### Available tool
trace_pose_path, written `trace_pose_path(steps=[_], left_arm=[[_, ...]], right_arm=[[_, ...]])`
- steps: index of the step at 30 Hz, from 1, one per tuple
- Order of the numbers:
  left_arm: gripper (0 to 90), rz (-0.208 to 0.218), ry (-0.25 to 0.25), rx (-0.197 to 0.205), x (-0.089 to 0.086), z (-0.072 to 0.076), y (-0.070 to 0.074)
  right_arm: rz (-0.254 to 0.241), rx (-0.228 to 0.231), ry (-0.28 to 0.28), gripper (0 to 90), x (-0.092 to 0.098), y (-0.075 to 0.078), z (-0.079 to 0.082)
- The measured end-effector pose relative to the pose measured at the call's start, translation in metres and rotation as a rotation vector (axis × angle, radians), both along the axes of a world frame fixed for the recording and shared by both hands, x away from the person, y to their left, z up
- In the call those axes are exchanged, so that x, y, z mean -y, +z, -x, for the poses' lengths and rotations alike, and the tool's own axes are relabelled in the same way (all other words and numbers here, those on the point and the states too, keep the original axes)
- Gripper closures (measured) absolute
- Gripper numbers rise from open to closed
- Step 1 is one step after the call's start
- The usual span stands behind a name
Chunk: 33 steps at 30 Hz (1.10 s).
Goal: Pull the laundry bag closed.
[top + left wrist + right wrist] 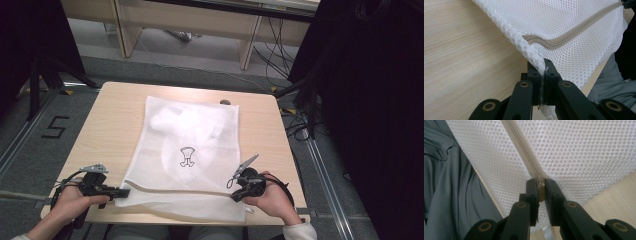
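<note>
Near front left corner of tabletop (107, 107): left gripper (543, 75) clamped on corner of white mesh laundry bag (192, 145), pinching the netting just beside the zipper's (569, 37) end; bag lying flat across middle of tabletop, near edge draped toward front edge, with pale contents and a small printed emblem (186, 157) showing; toward front right corner: right gripper (540, 191) closed on zipper pull (540, 192). Grip stage apparently done; zipper looking closed along its visible length, so sliding the pull probably remaining.

Even, soft overhead light, dim dark edges, close views slightly blurred
</note>
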<state>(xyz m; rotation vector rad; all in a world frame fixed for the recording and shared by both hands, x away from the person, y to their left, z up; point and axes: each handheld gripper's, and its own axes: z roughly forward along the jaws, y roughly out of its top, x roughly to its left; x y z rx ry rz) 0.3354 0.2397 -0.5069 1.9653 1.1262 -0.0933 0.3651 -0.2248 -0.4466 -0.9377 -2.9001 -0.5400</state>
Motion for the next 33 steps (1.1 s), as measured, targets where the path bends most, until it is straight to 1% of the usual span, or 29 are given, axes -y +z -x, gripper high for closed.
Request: trace_pose_path(steps=[7, 10, 15, 16, 17, 19, 20, 21, 22, 23, 24, 25, 26, 27, 28, 32, 33], left_arm=[[85.7, -0.002, 0.001, -0.004, -0.0001, 0.0000, -0.0005], [85.6, -0.001, 0.002, -0.005, 0.0001, 0.0002, -0.0005], [85.7, 0.000, 0.002, -0.005, 0.0001, 0.0002, -0.0004], [85.7, -0.006, 0.000, -0.007, 0.0001, 0.0000, -0.0004], [85.7, -0.011, -0.015, -0.018, -0.0009, -0.0006, 0.0001], [85.7, -0.010, -0.018, -0.019, -0.0011, -0.0008, 0.0001], [85.7, -0.005, -0.010, -0.012, -0.0003, -0.0002, 0.0001], [85.7, -0.005, -0.010, -0.012, -0.0003, -0.0002, 0.0001], [85.7, -0.012, -0.012, -0.014, -0.0004, -0.0002, 0.0006], [85.7, -0.008, -0.015, -0.018, -0.0006, -0.0003, 0.0004], [85.7, -0.008, -0.015, -0.018, -0.0006, -0.0003, 0.0004], [85.7, -0.004, -0.001, -0.007, 0.0000, 0.0001, -0.0003], [85.7, -0.004, -0.001, -0.007, 0.0000, 0.0001, -0.0003], [85.7, -0.002, 0.001, -0.004, 0.0001, 0.0002, -0.0005], [85.7, -0.003, 0.000, -0.006, 0.0000, 0.0002, -0.0004], [85.7, -0.001, 0.001, -0.004, 0.0002, 0.0003, -0.0004], [85.7, -0.002, 0.001, -0.006, 0.0000, 0.0003, -0.0005]], right_arm=[[0.009, -0.007, 0.009, 82.1, 0.0013, 0.0001, 0.0003], [0.022, -0.007, 0.024, 82.1, 0.0030, -0.0004, -0.0003], [0.023, -0.003, 0.026, 82.1, 0.0030, 0.0003, -0.0002], [0.019, -0.001, 0.023, 82.1, 0.0034, 0.0012, -0.0004], [0.018, 0.000, 0.024, 82.0, 0.0040, 0.0022, -0.0008], [0.012, -0.002, 0.021, 81.9, 0.0042, 0.0029, -0.0009], [0.011, -0.004, 0.026, 82.0, 0.0047, 0.0028, -0.0010], [0.022, -0.003, 0.037, 82.0, 0.0046, 0.0021, -0.0008], [0.022, -0.003, 0.037, 82.0, 0.0046, 0.0021, -0.0008], [0.034, -0.010, 0.045, 82.1, 0.0033, 0.0007, 0.0004], [0.034, -0.010, 0.045, 82.1, 0.0033, 0.0007, 0.0004], [0.044, -0.019, 0.049, 82.1, 0.0034, 0.0004, 0.0006], [0.044, -0.019, 0.049, 82.1, 0.0034, 0.0004, 0.0006], [0.069, 0.001, 0.058, 82.1, 0.0050, -0.0002, -0.0006], [0.066, -0.011, 0.056, 82.0, 0.0063, -0.0013, -0.0008], [0.076, -0.010, 0.051, 81.9, 0.0075, -0.0013, -0.0005], [0.086, -0.010, 0.059, 81.9, 0.0070, -0.0017, -0.0003]])
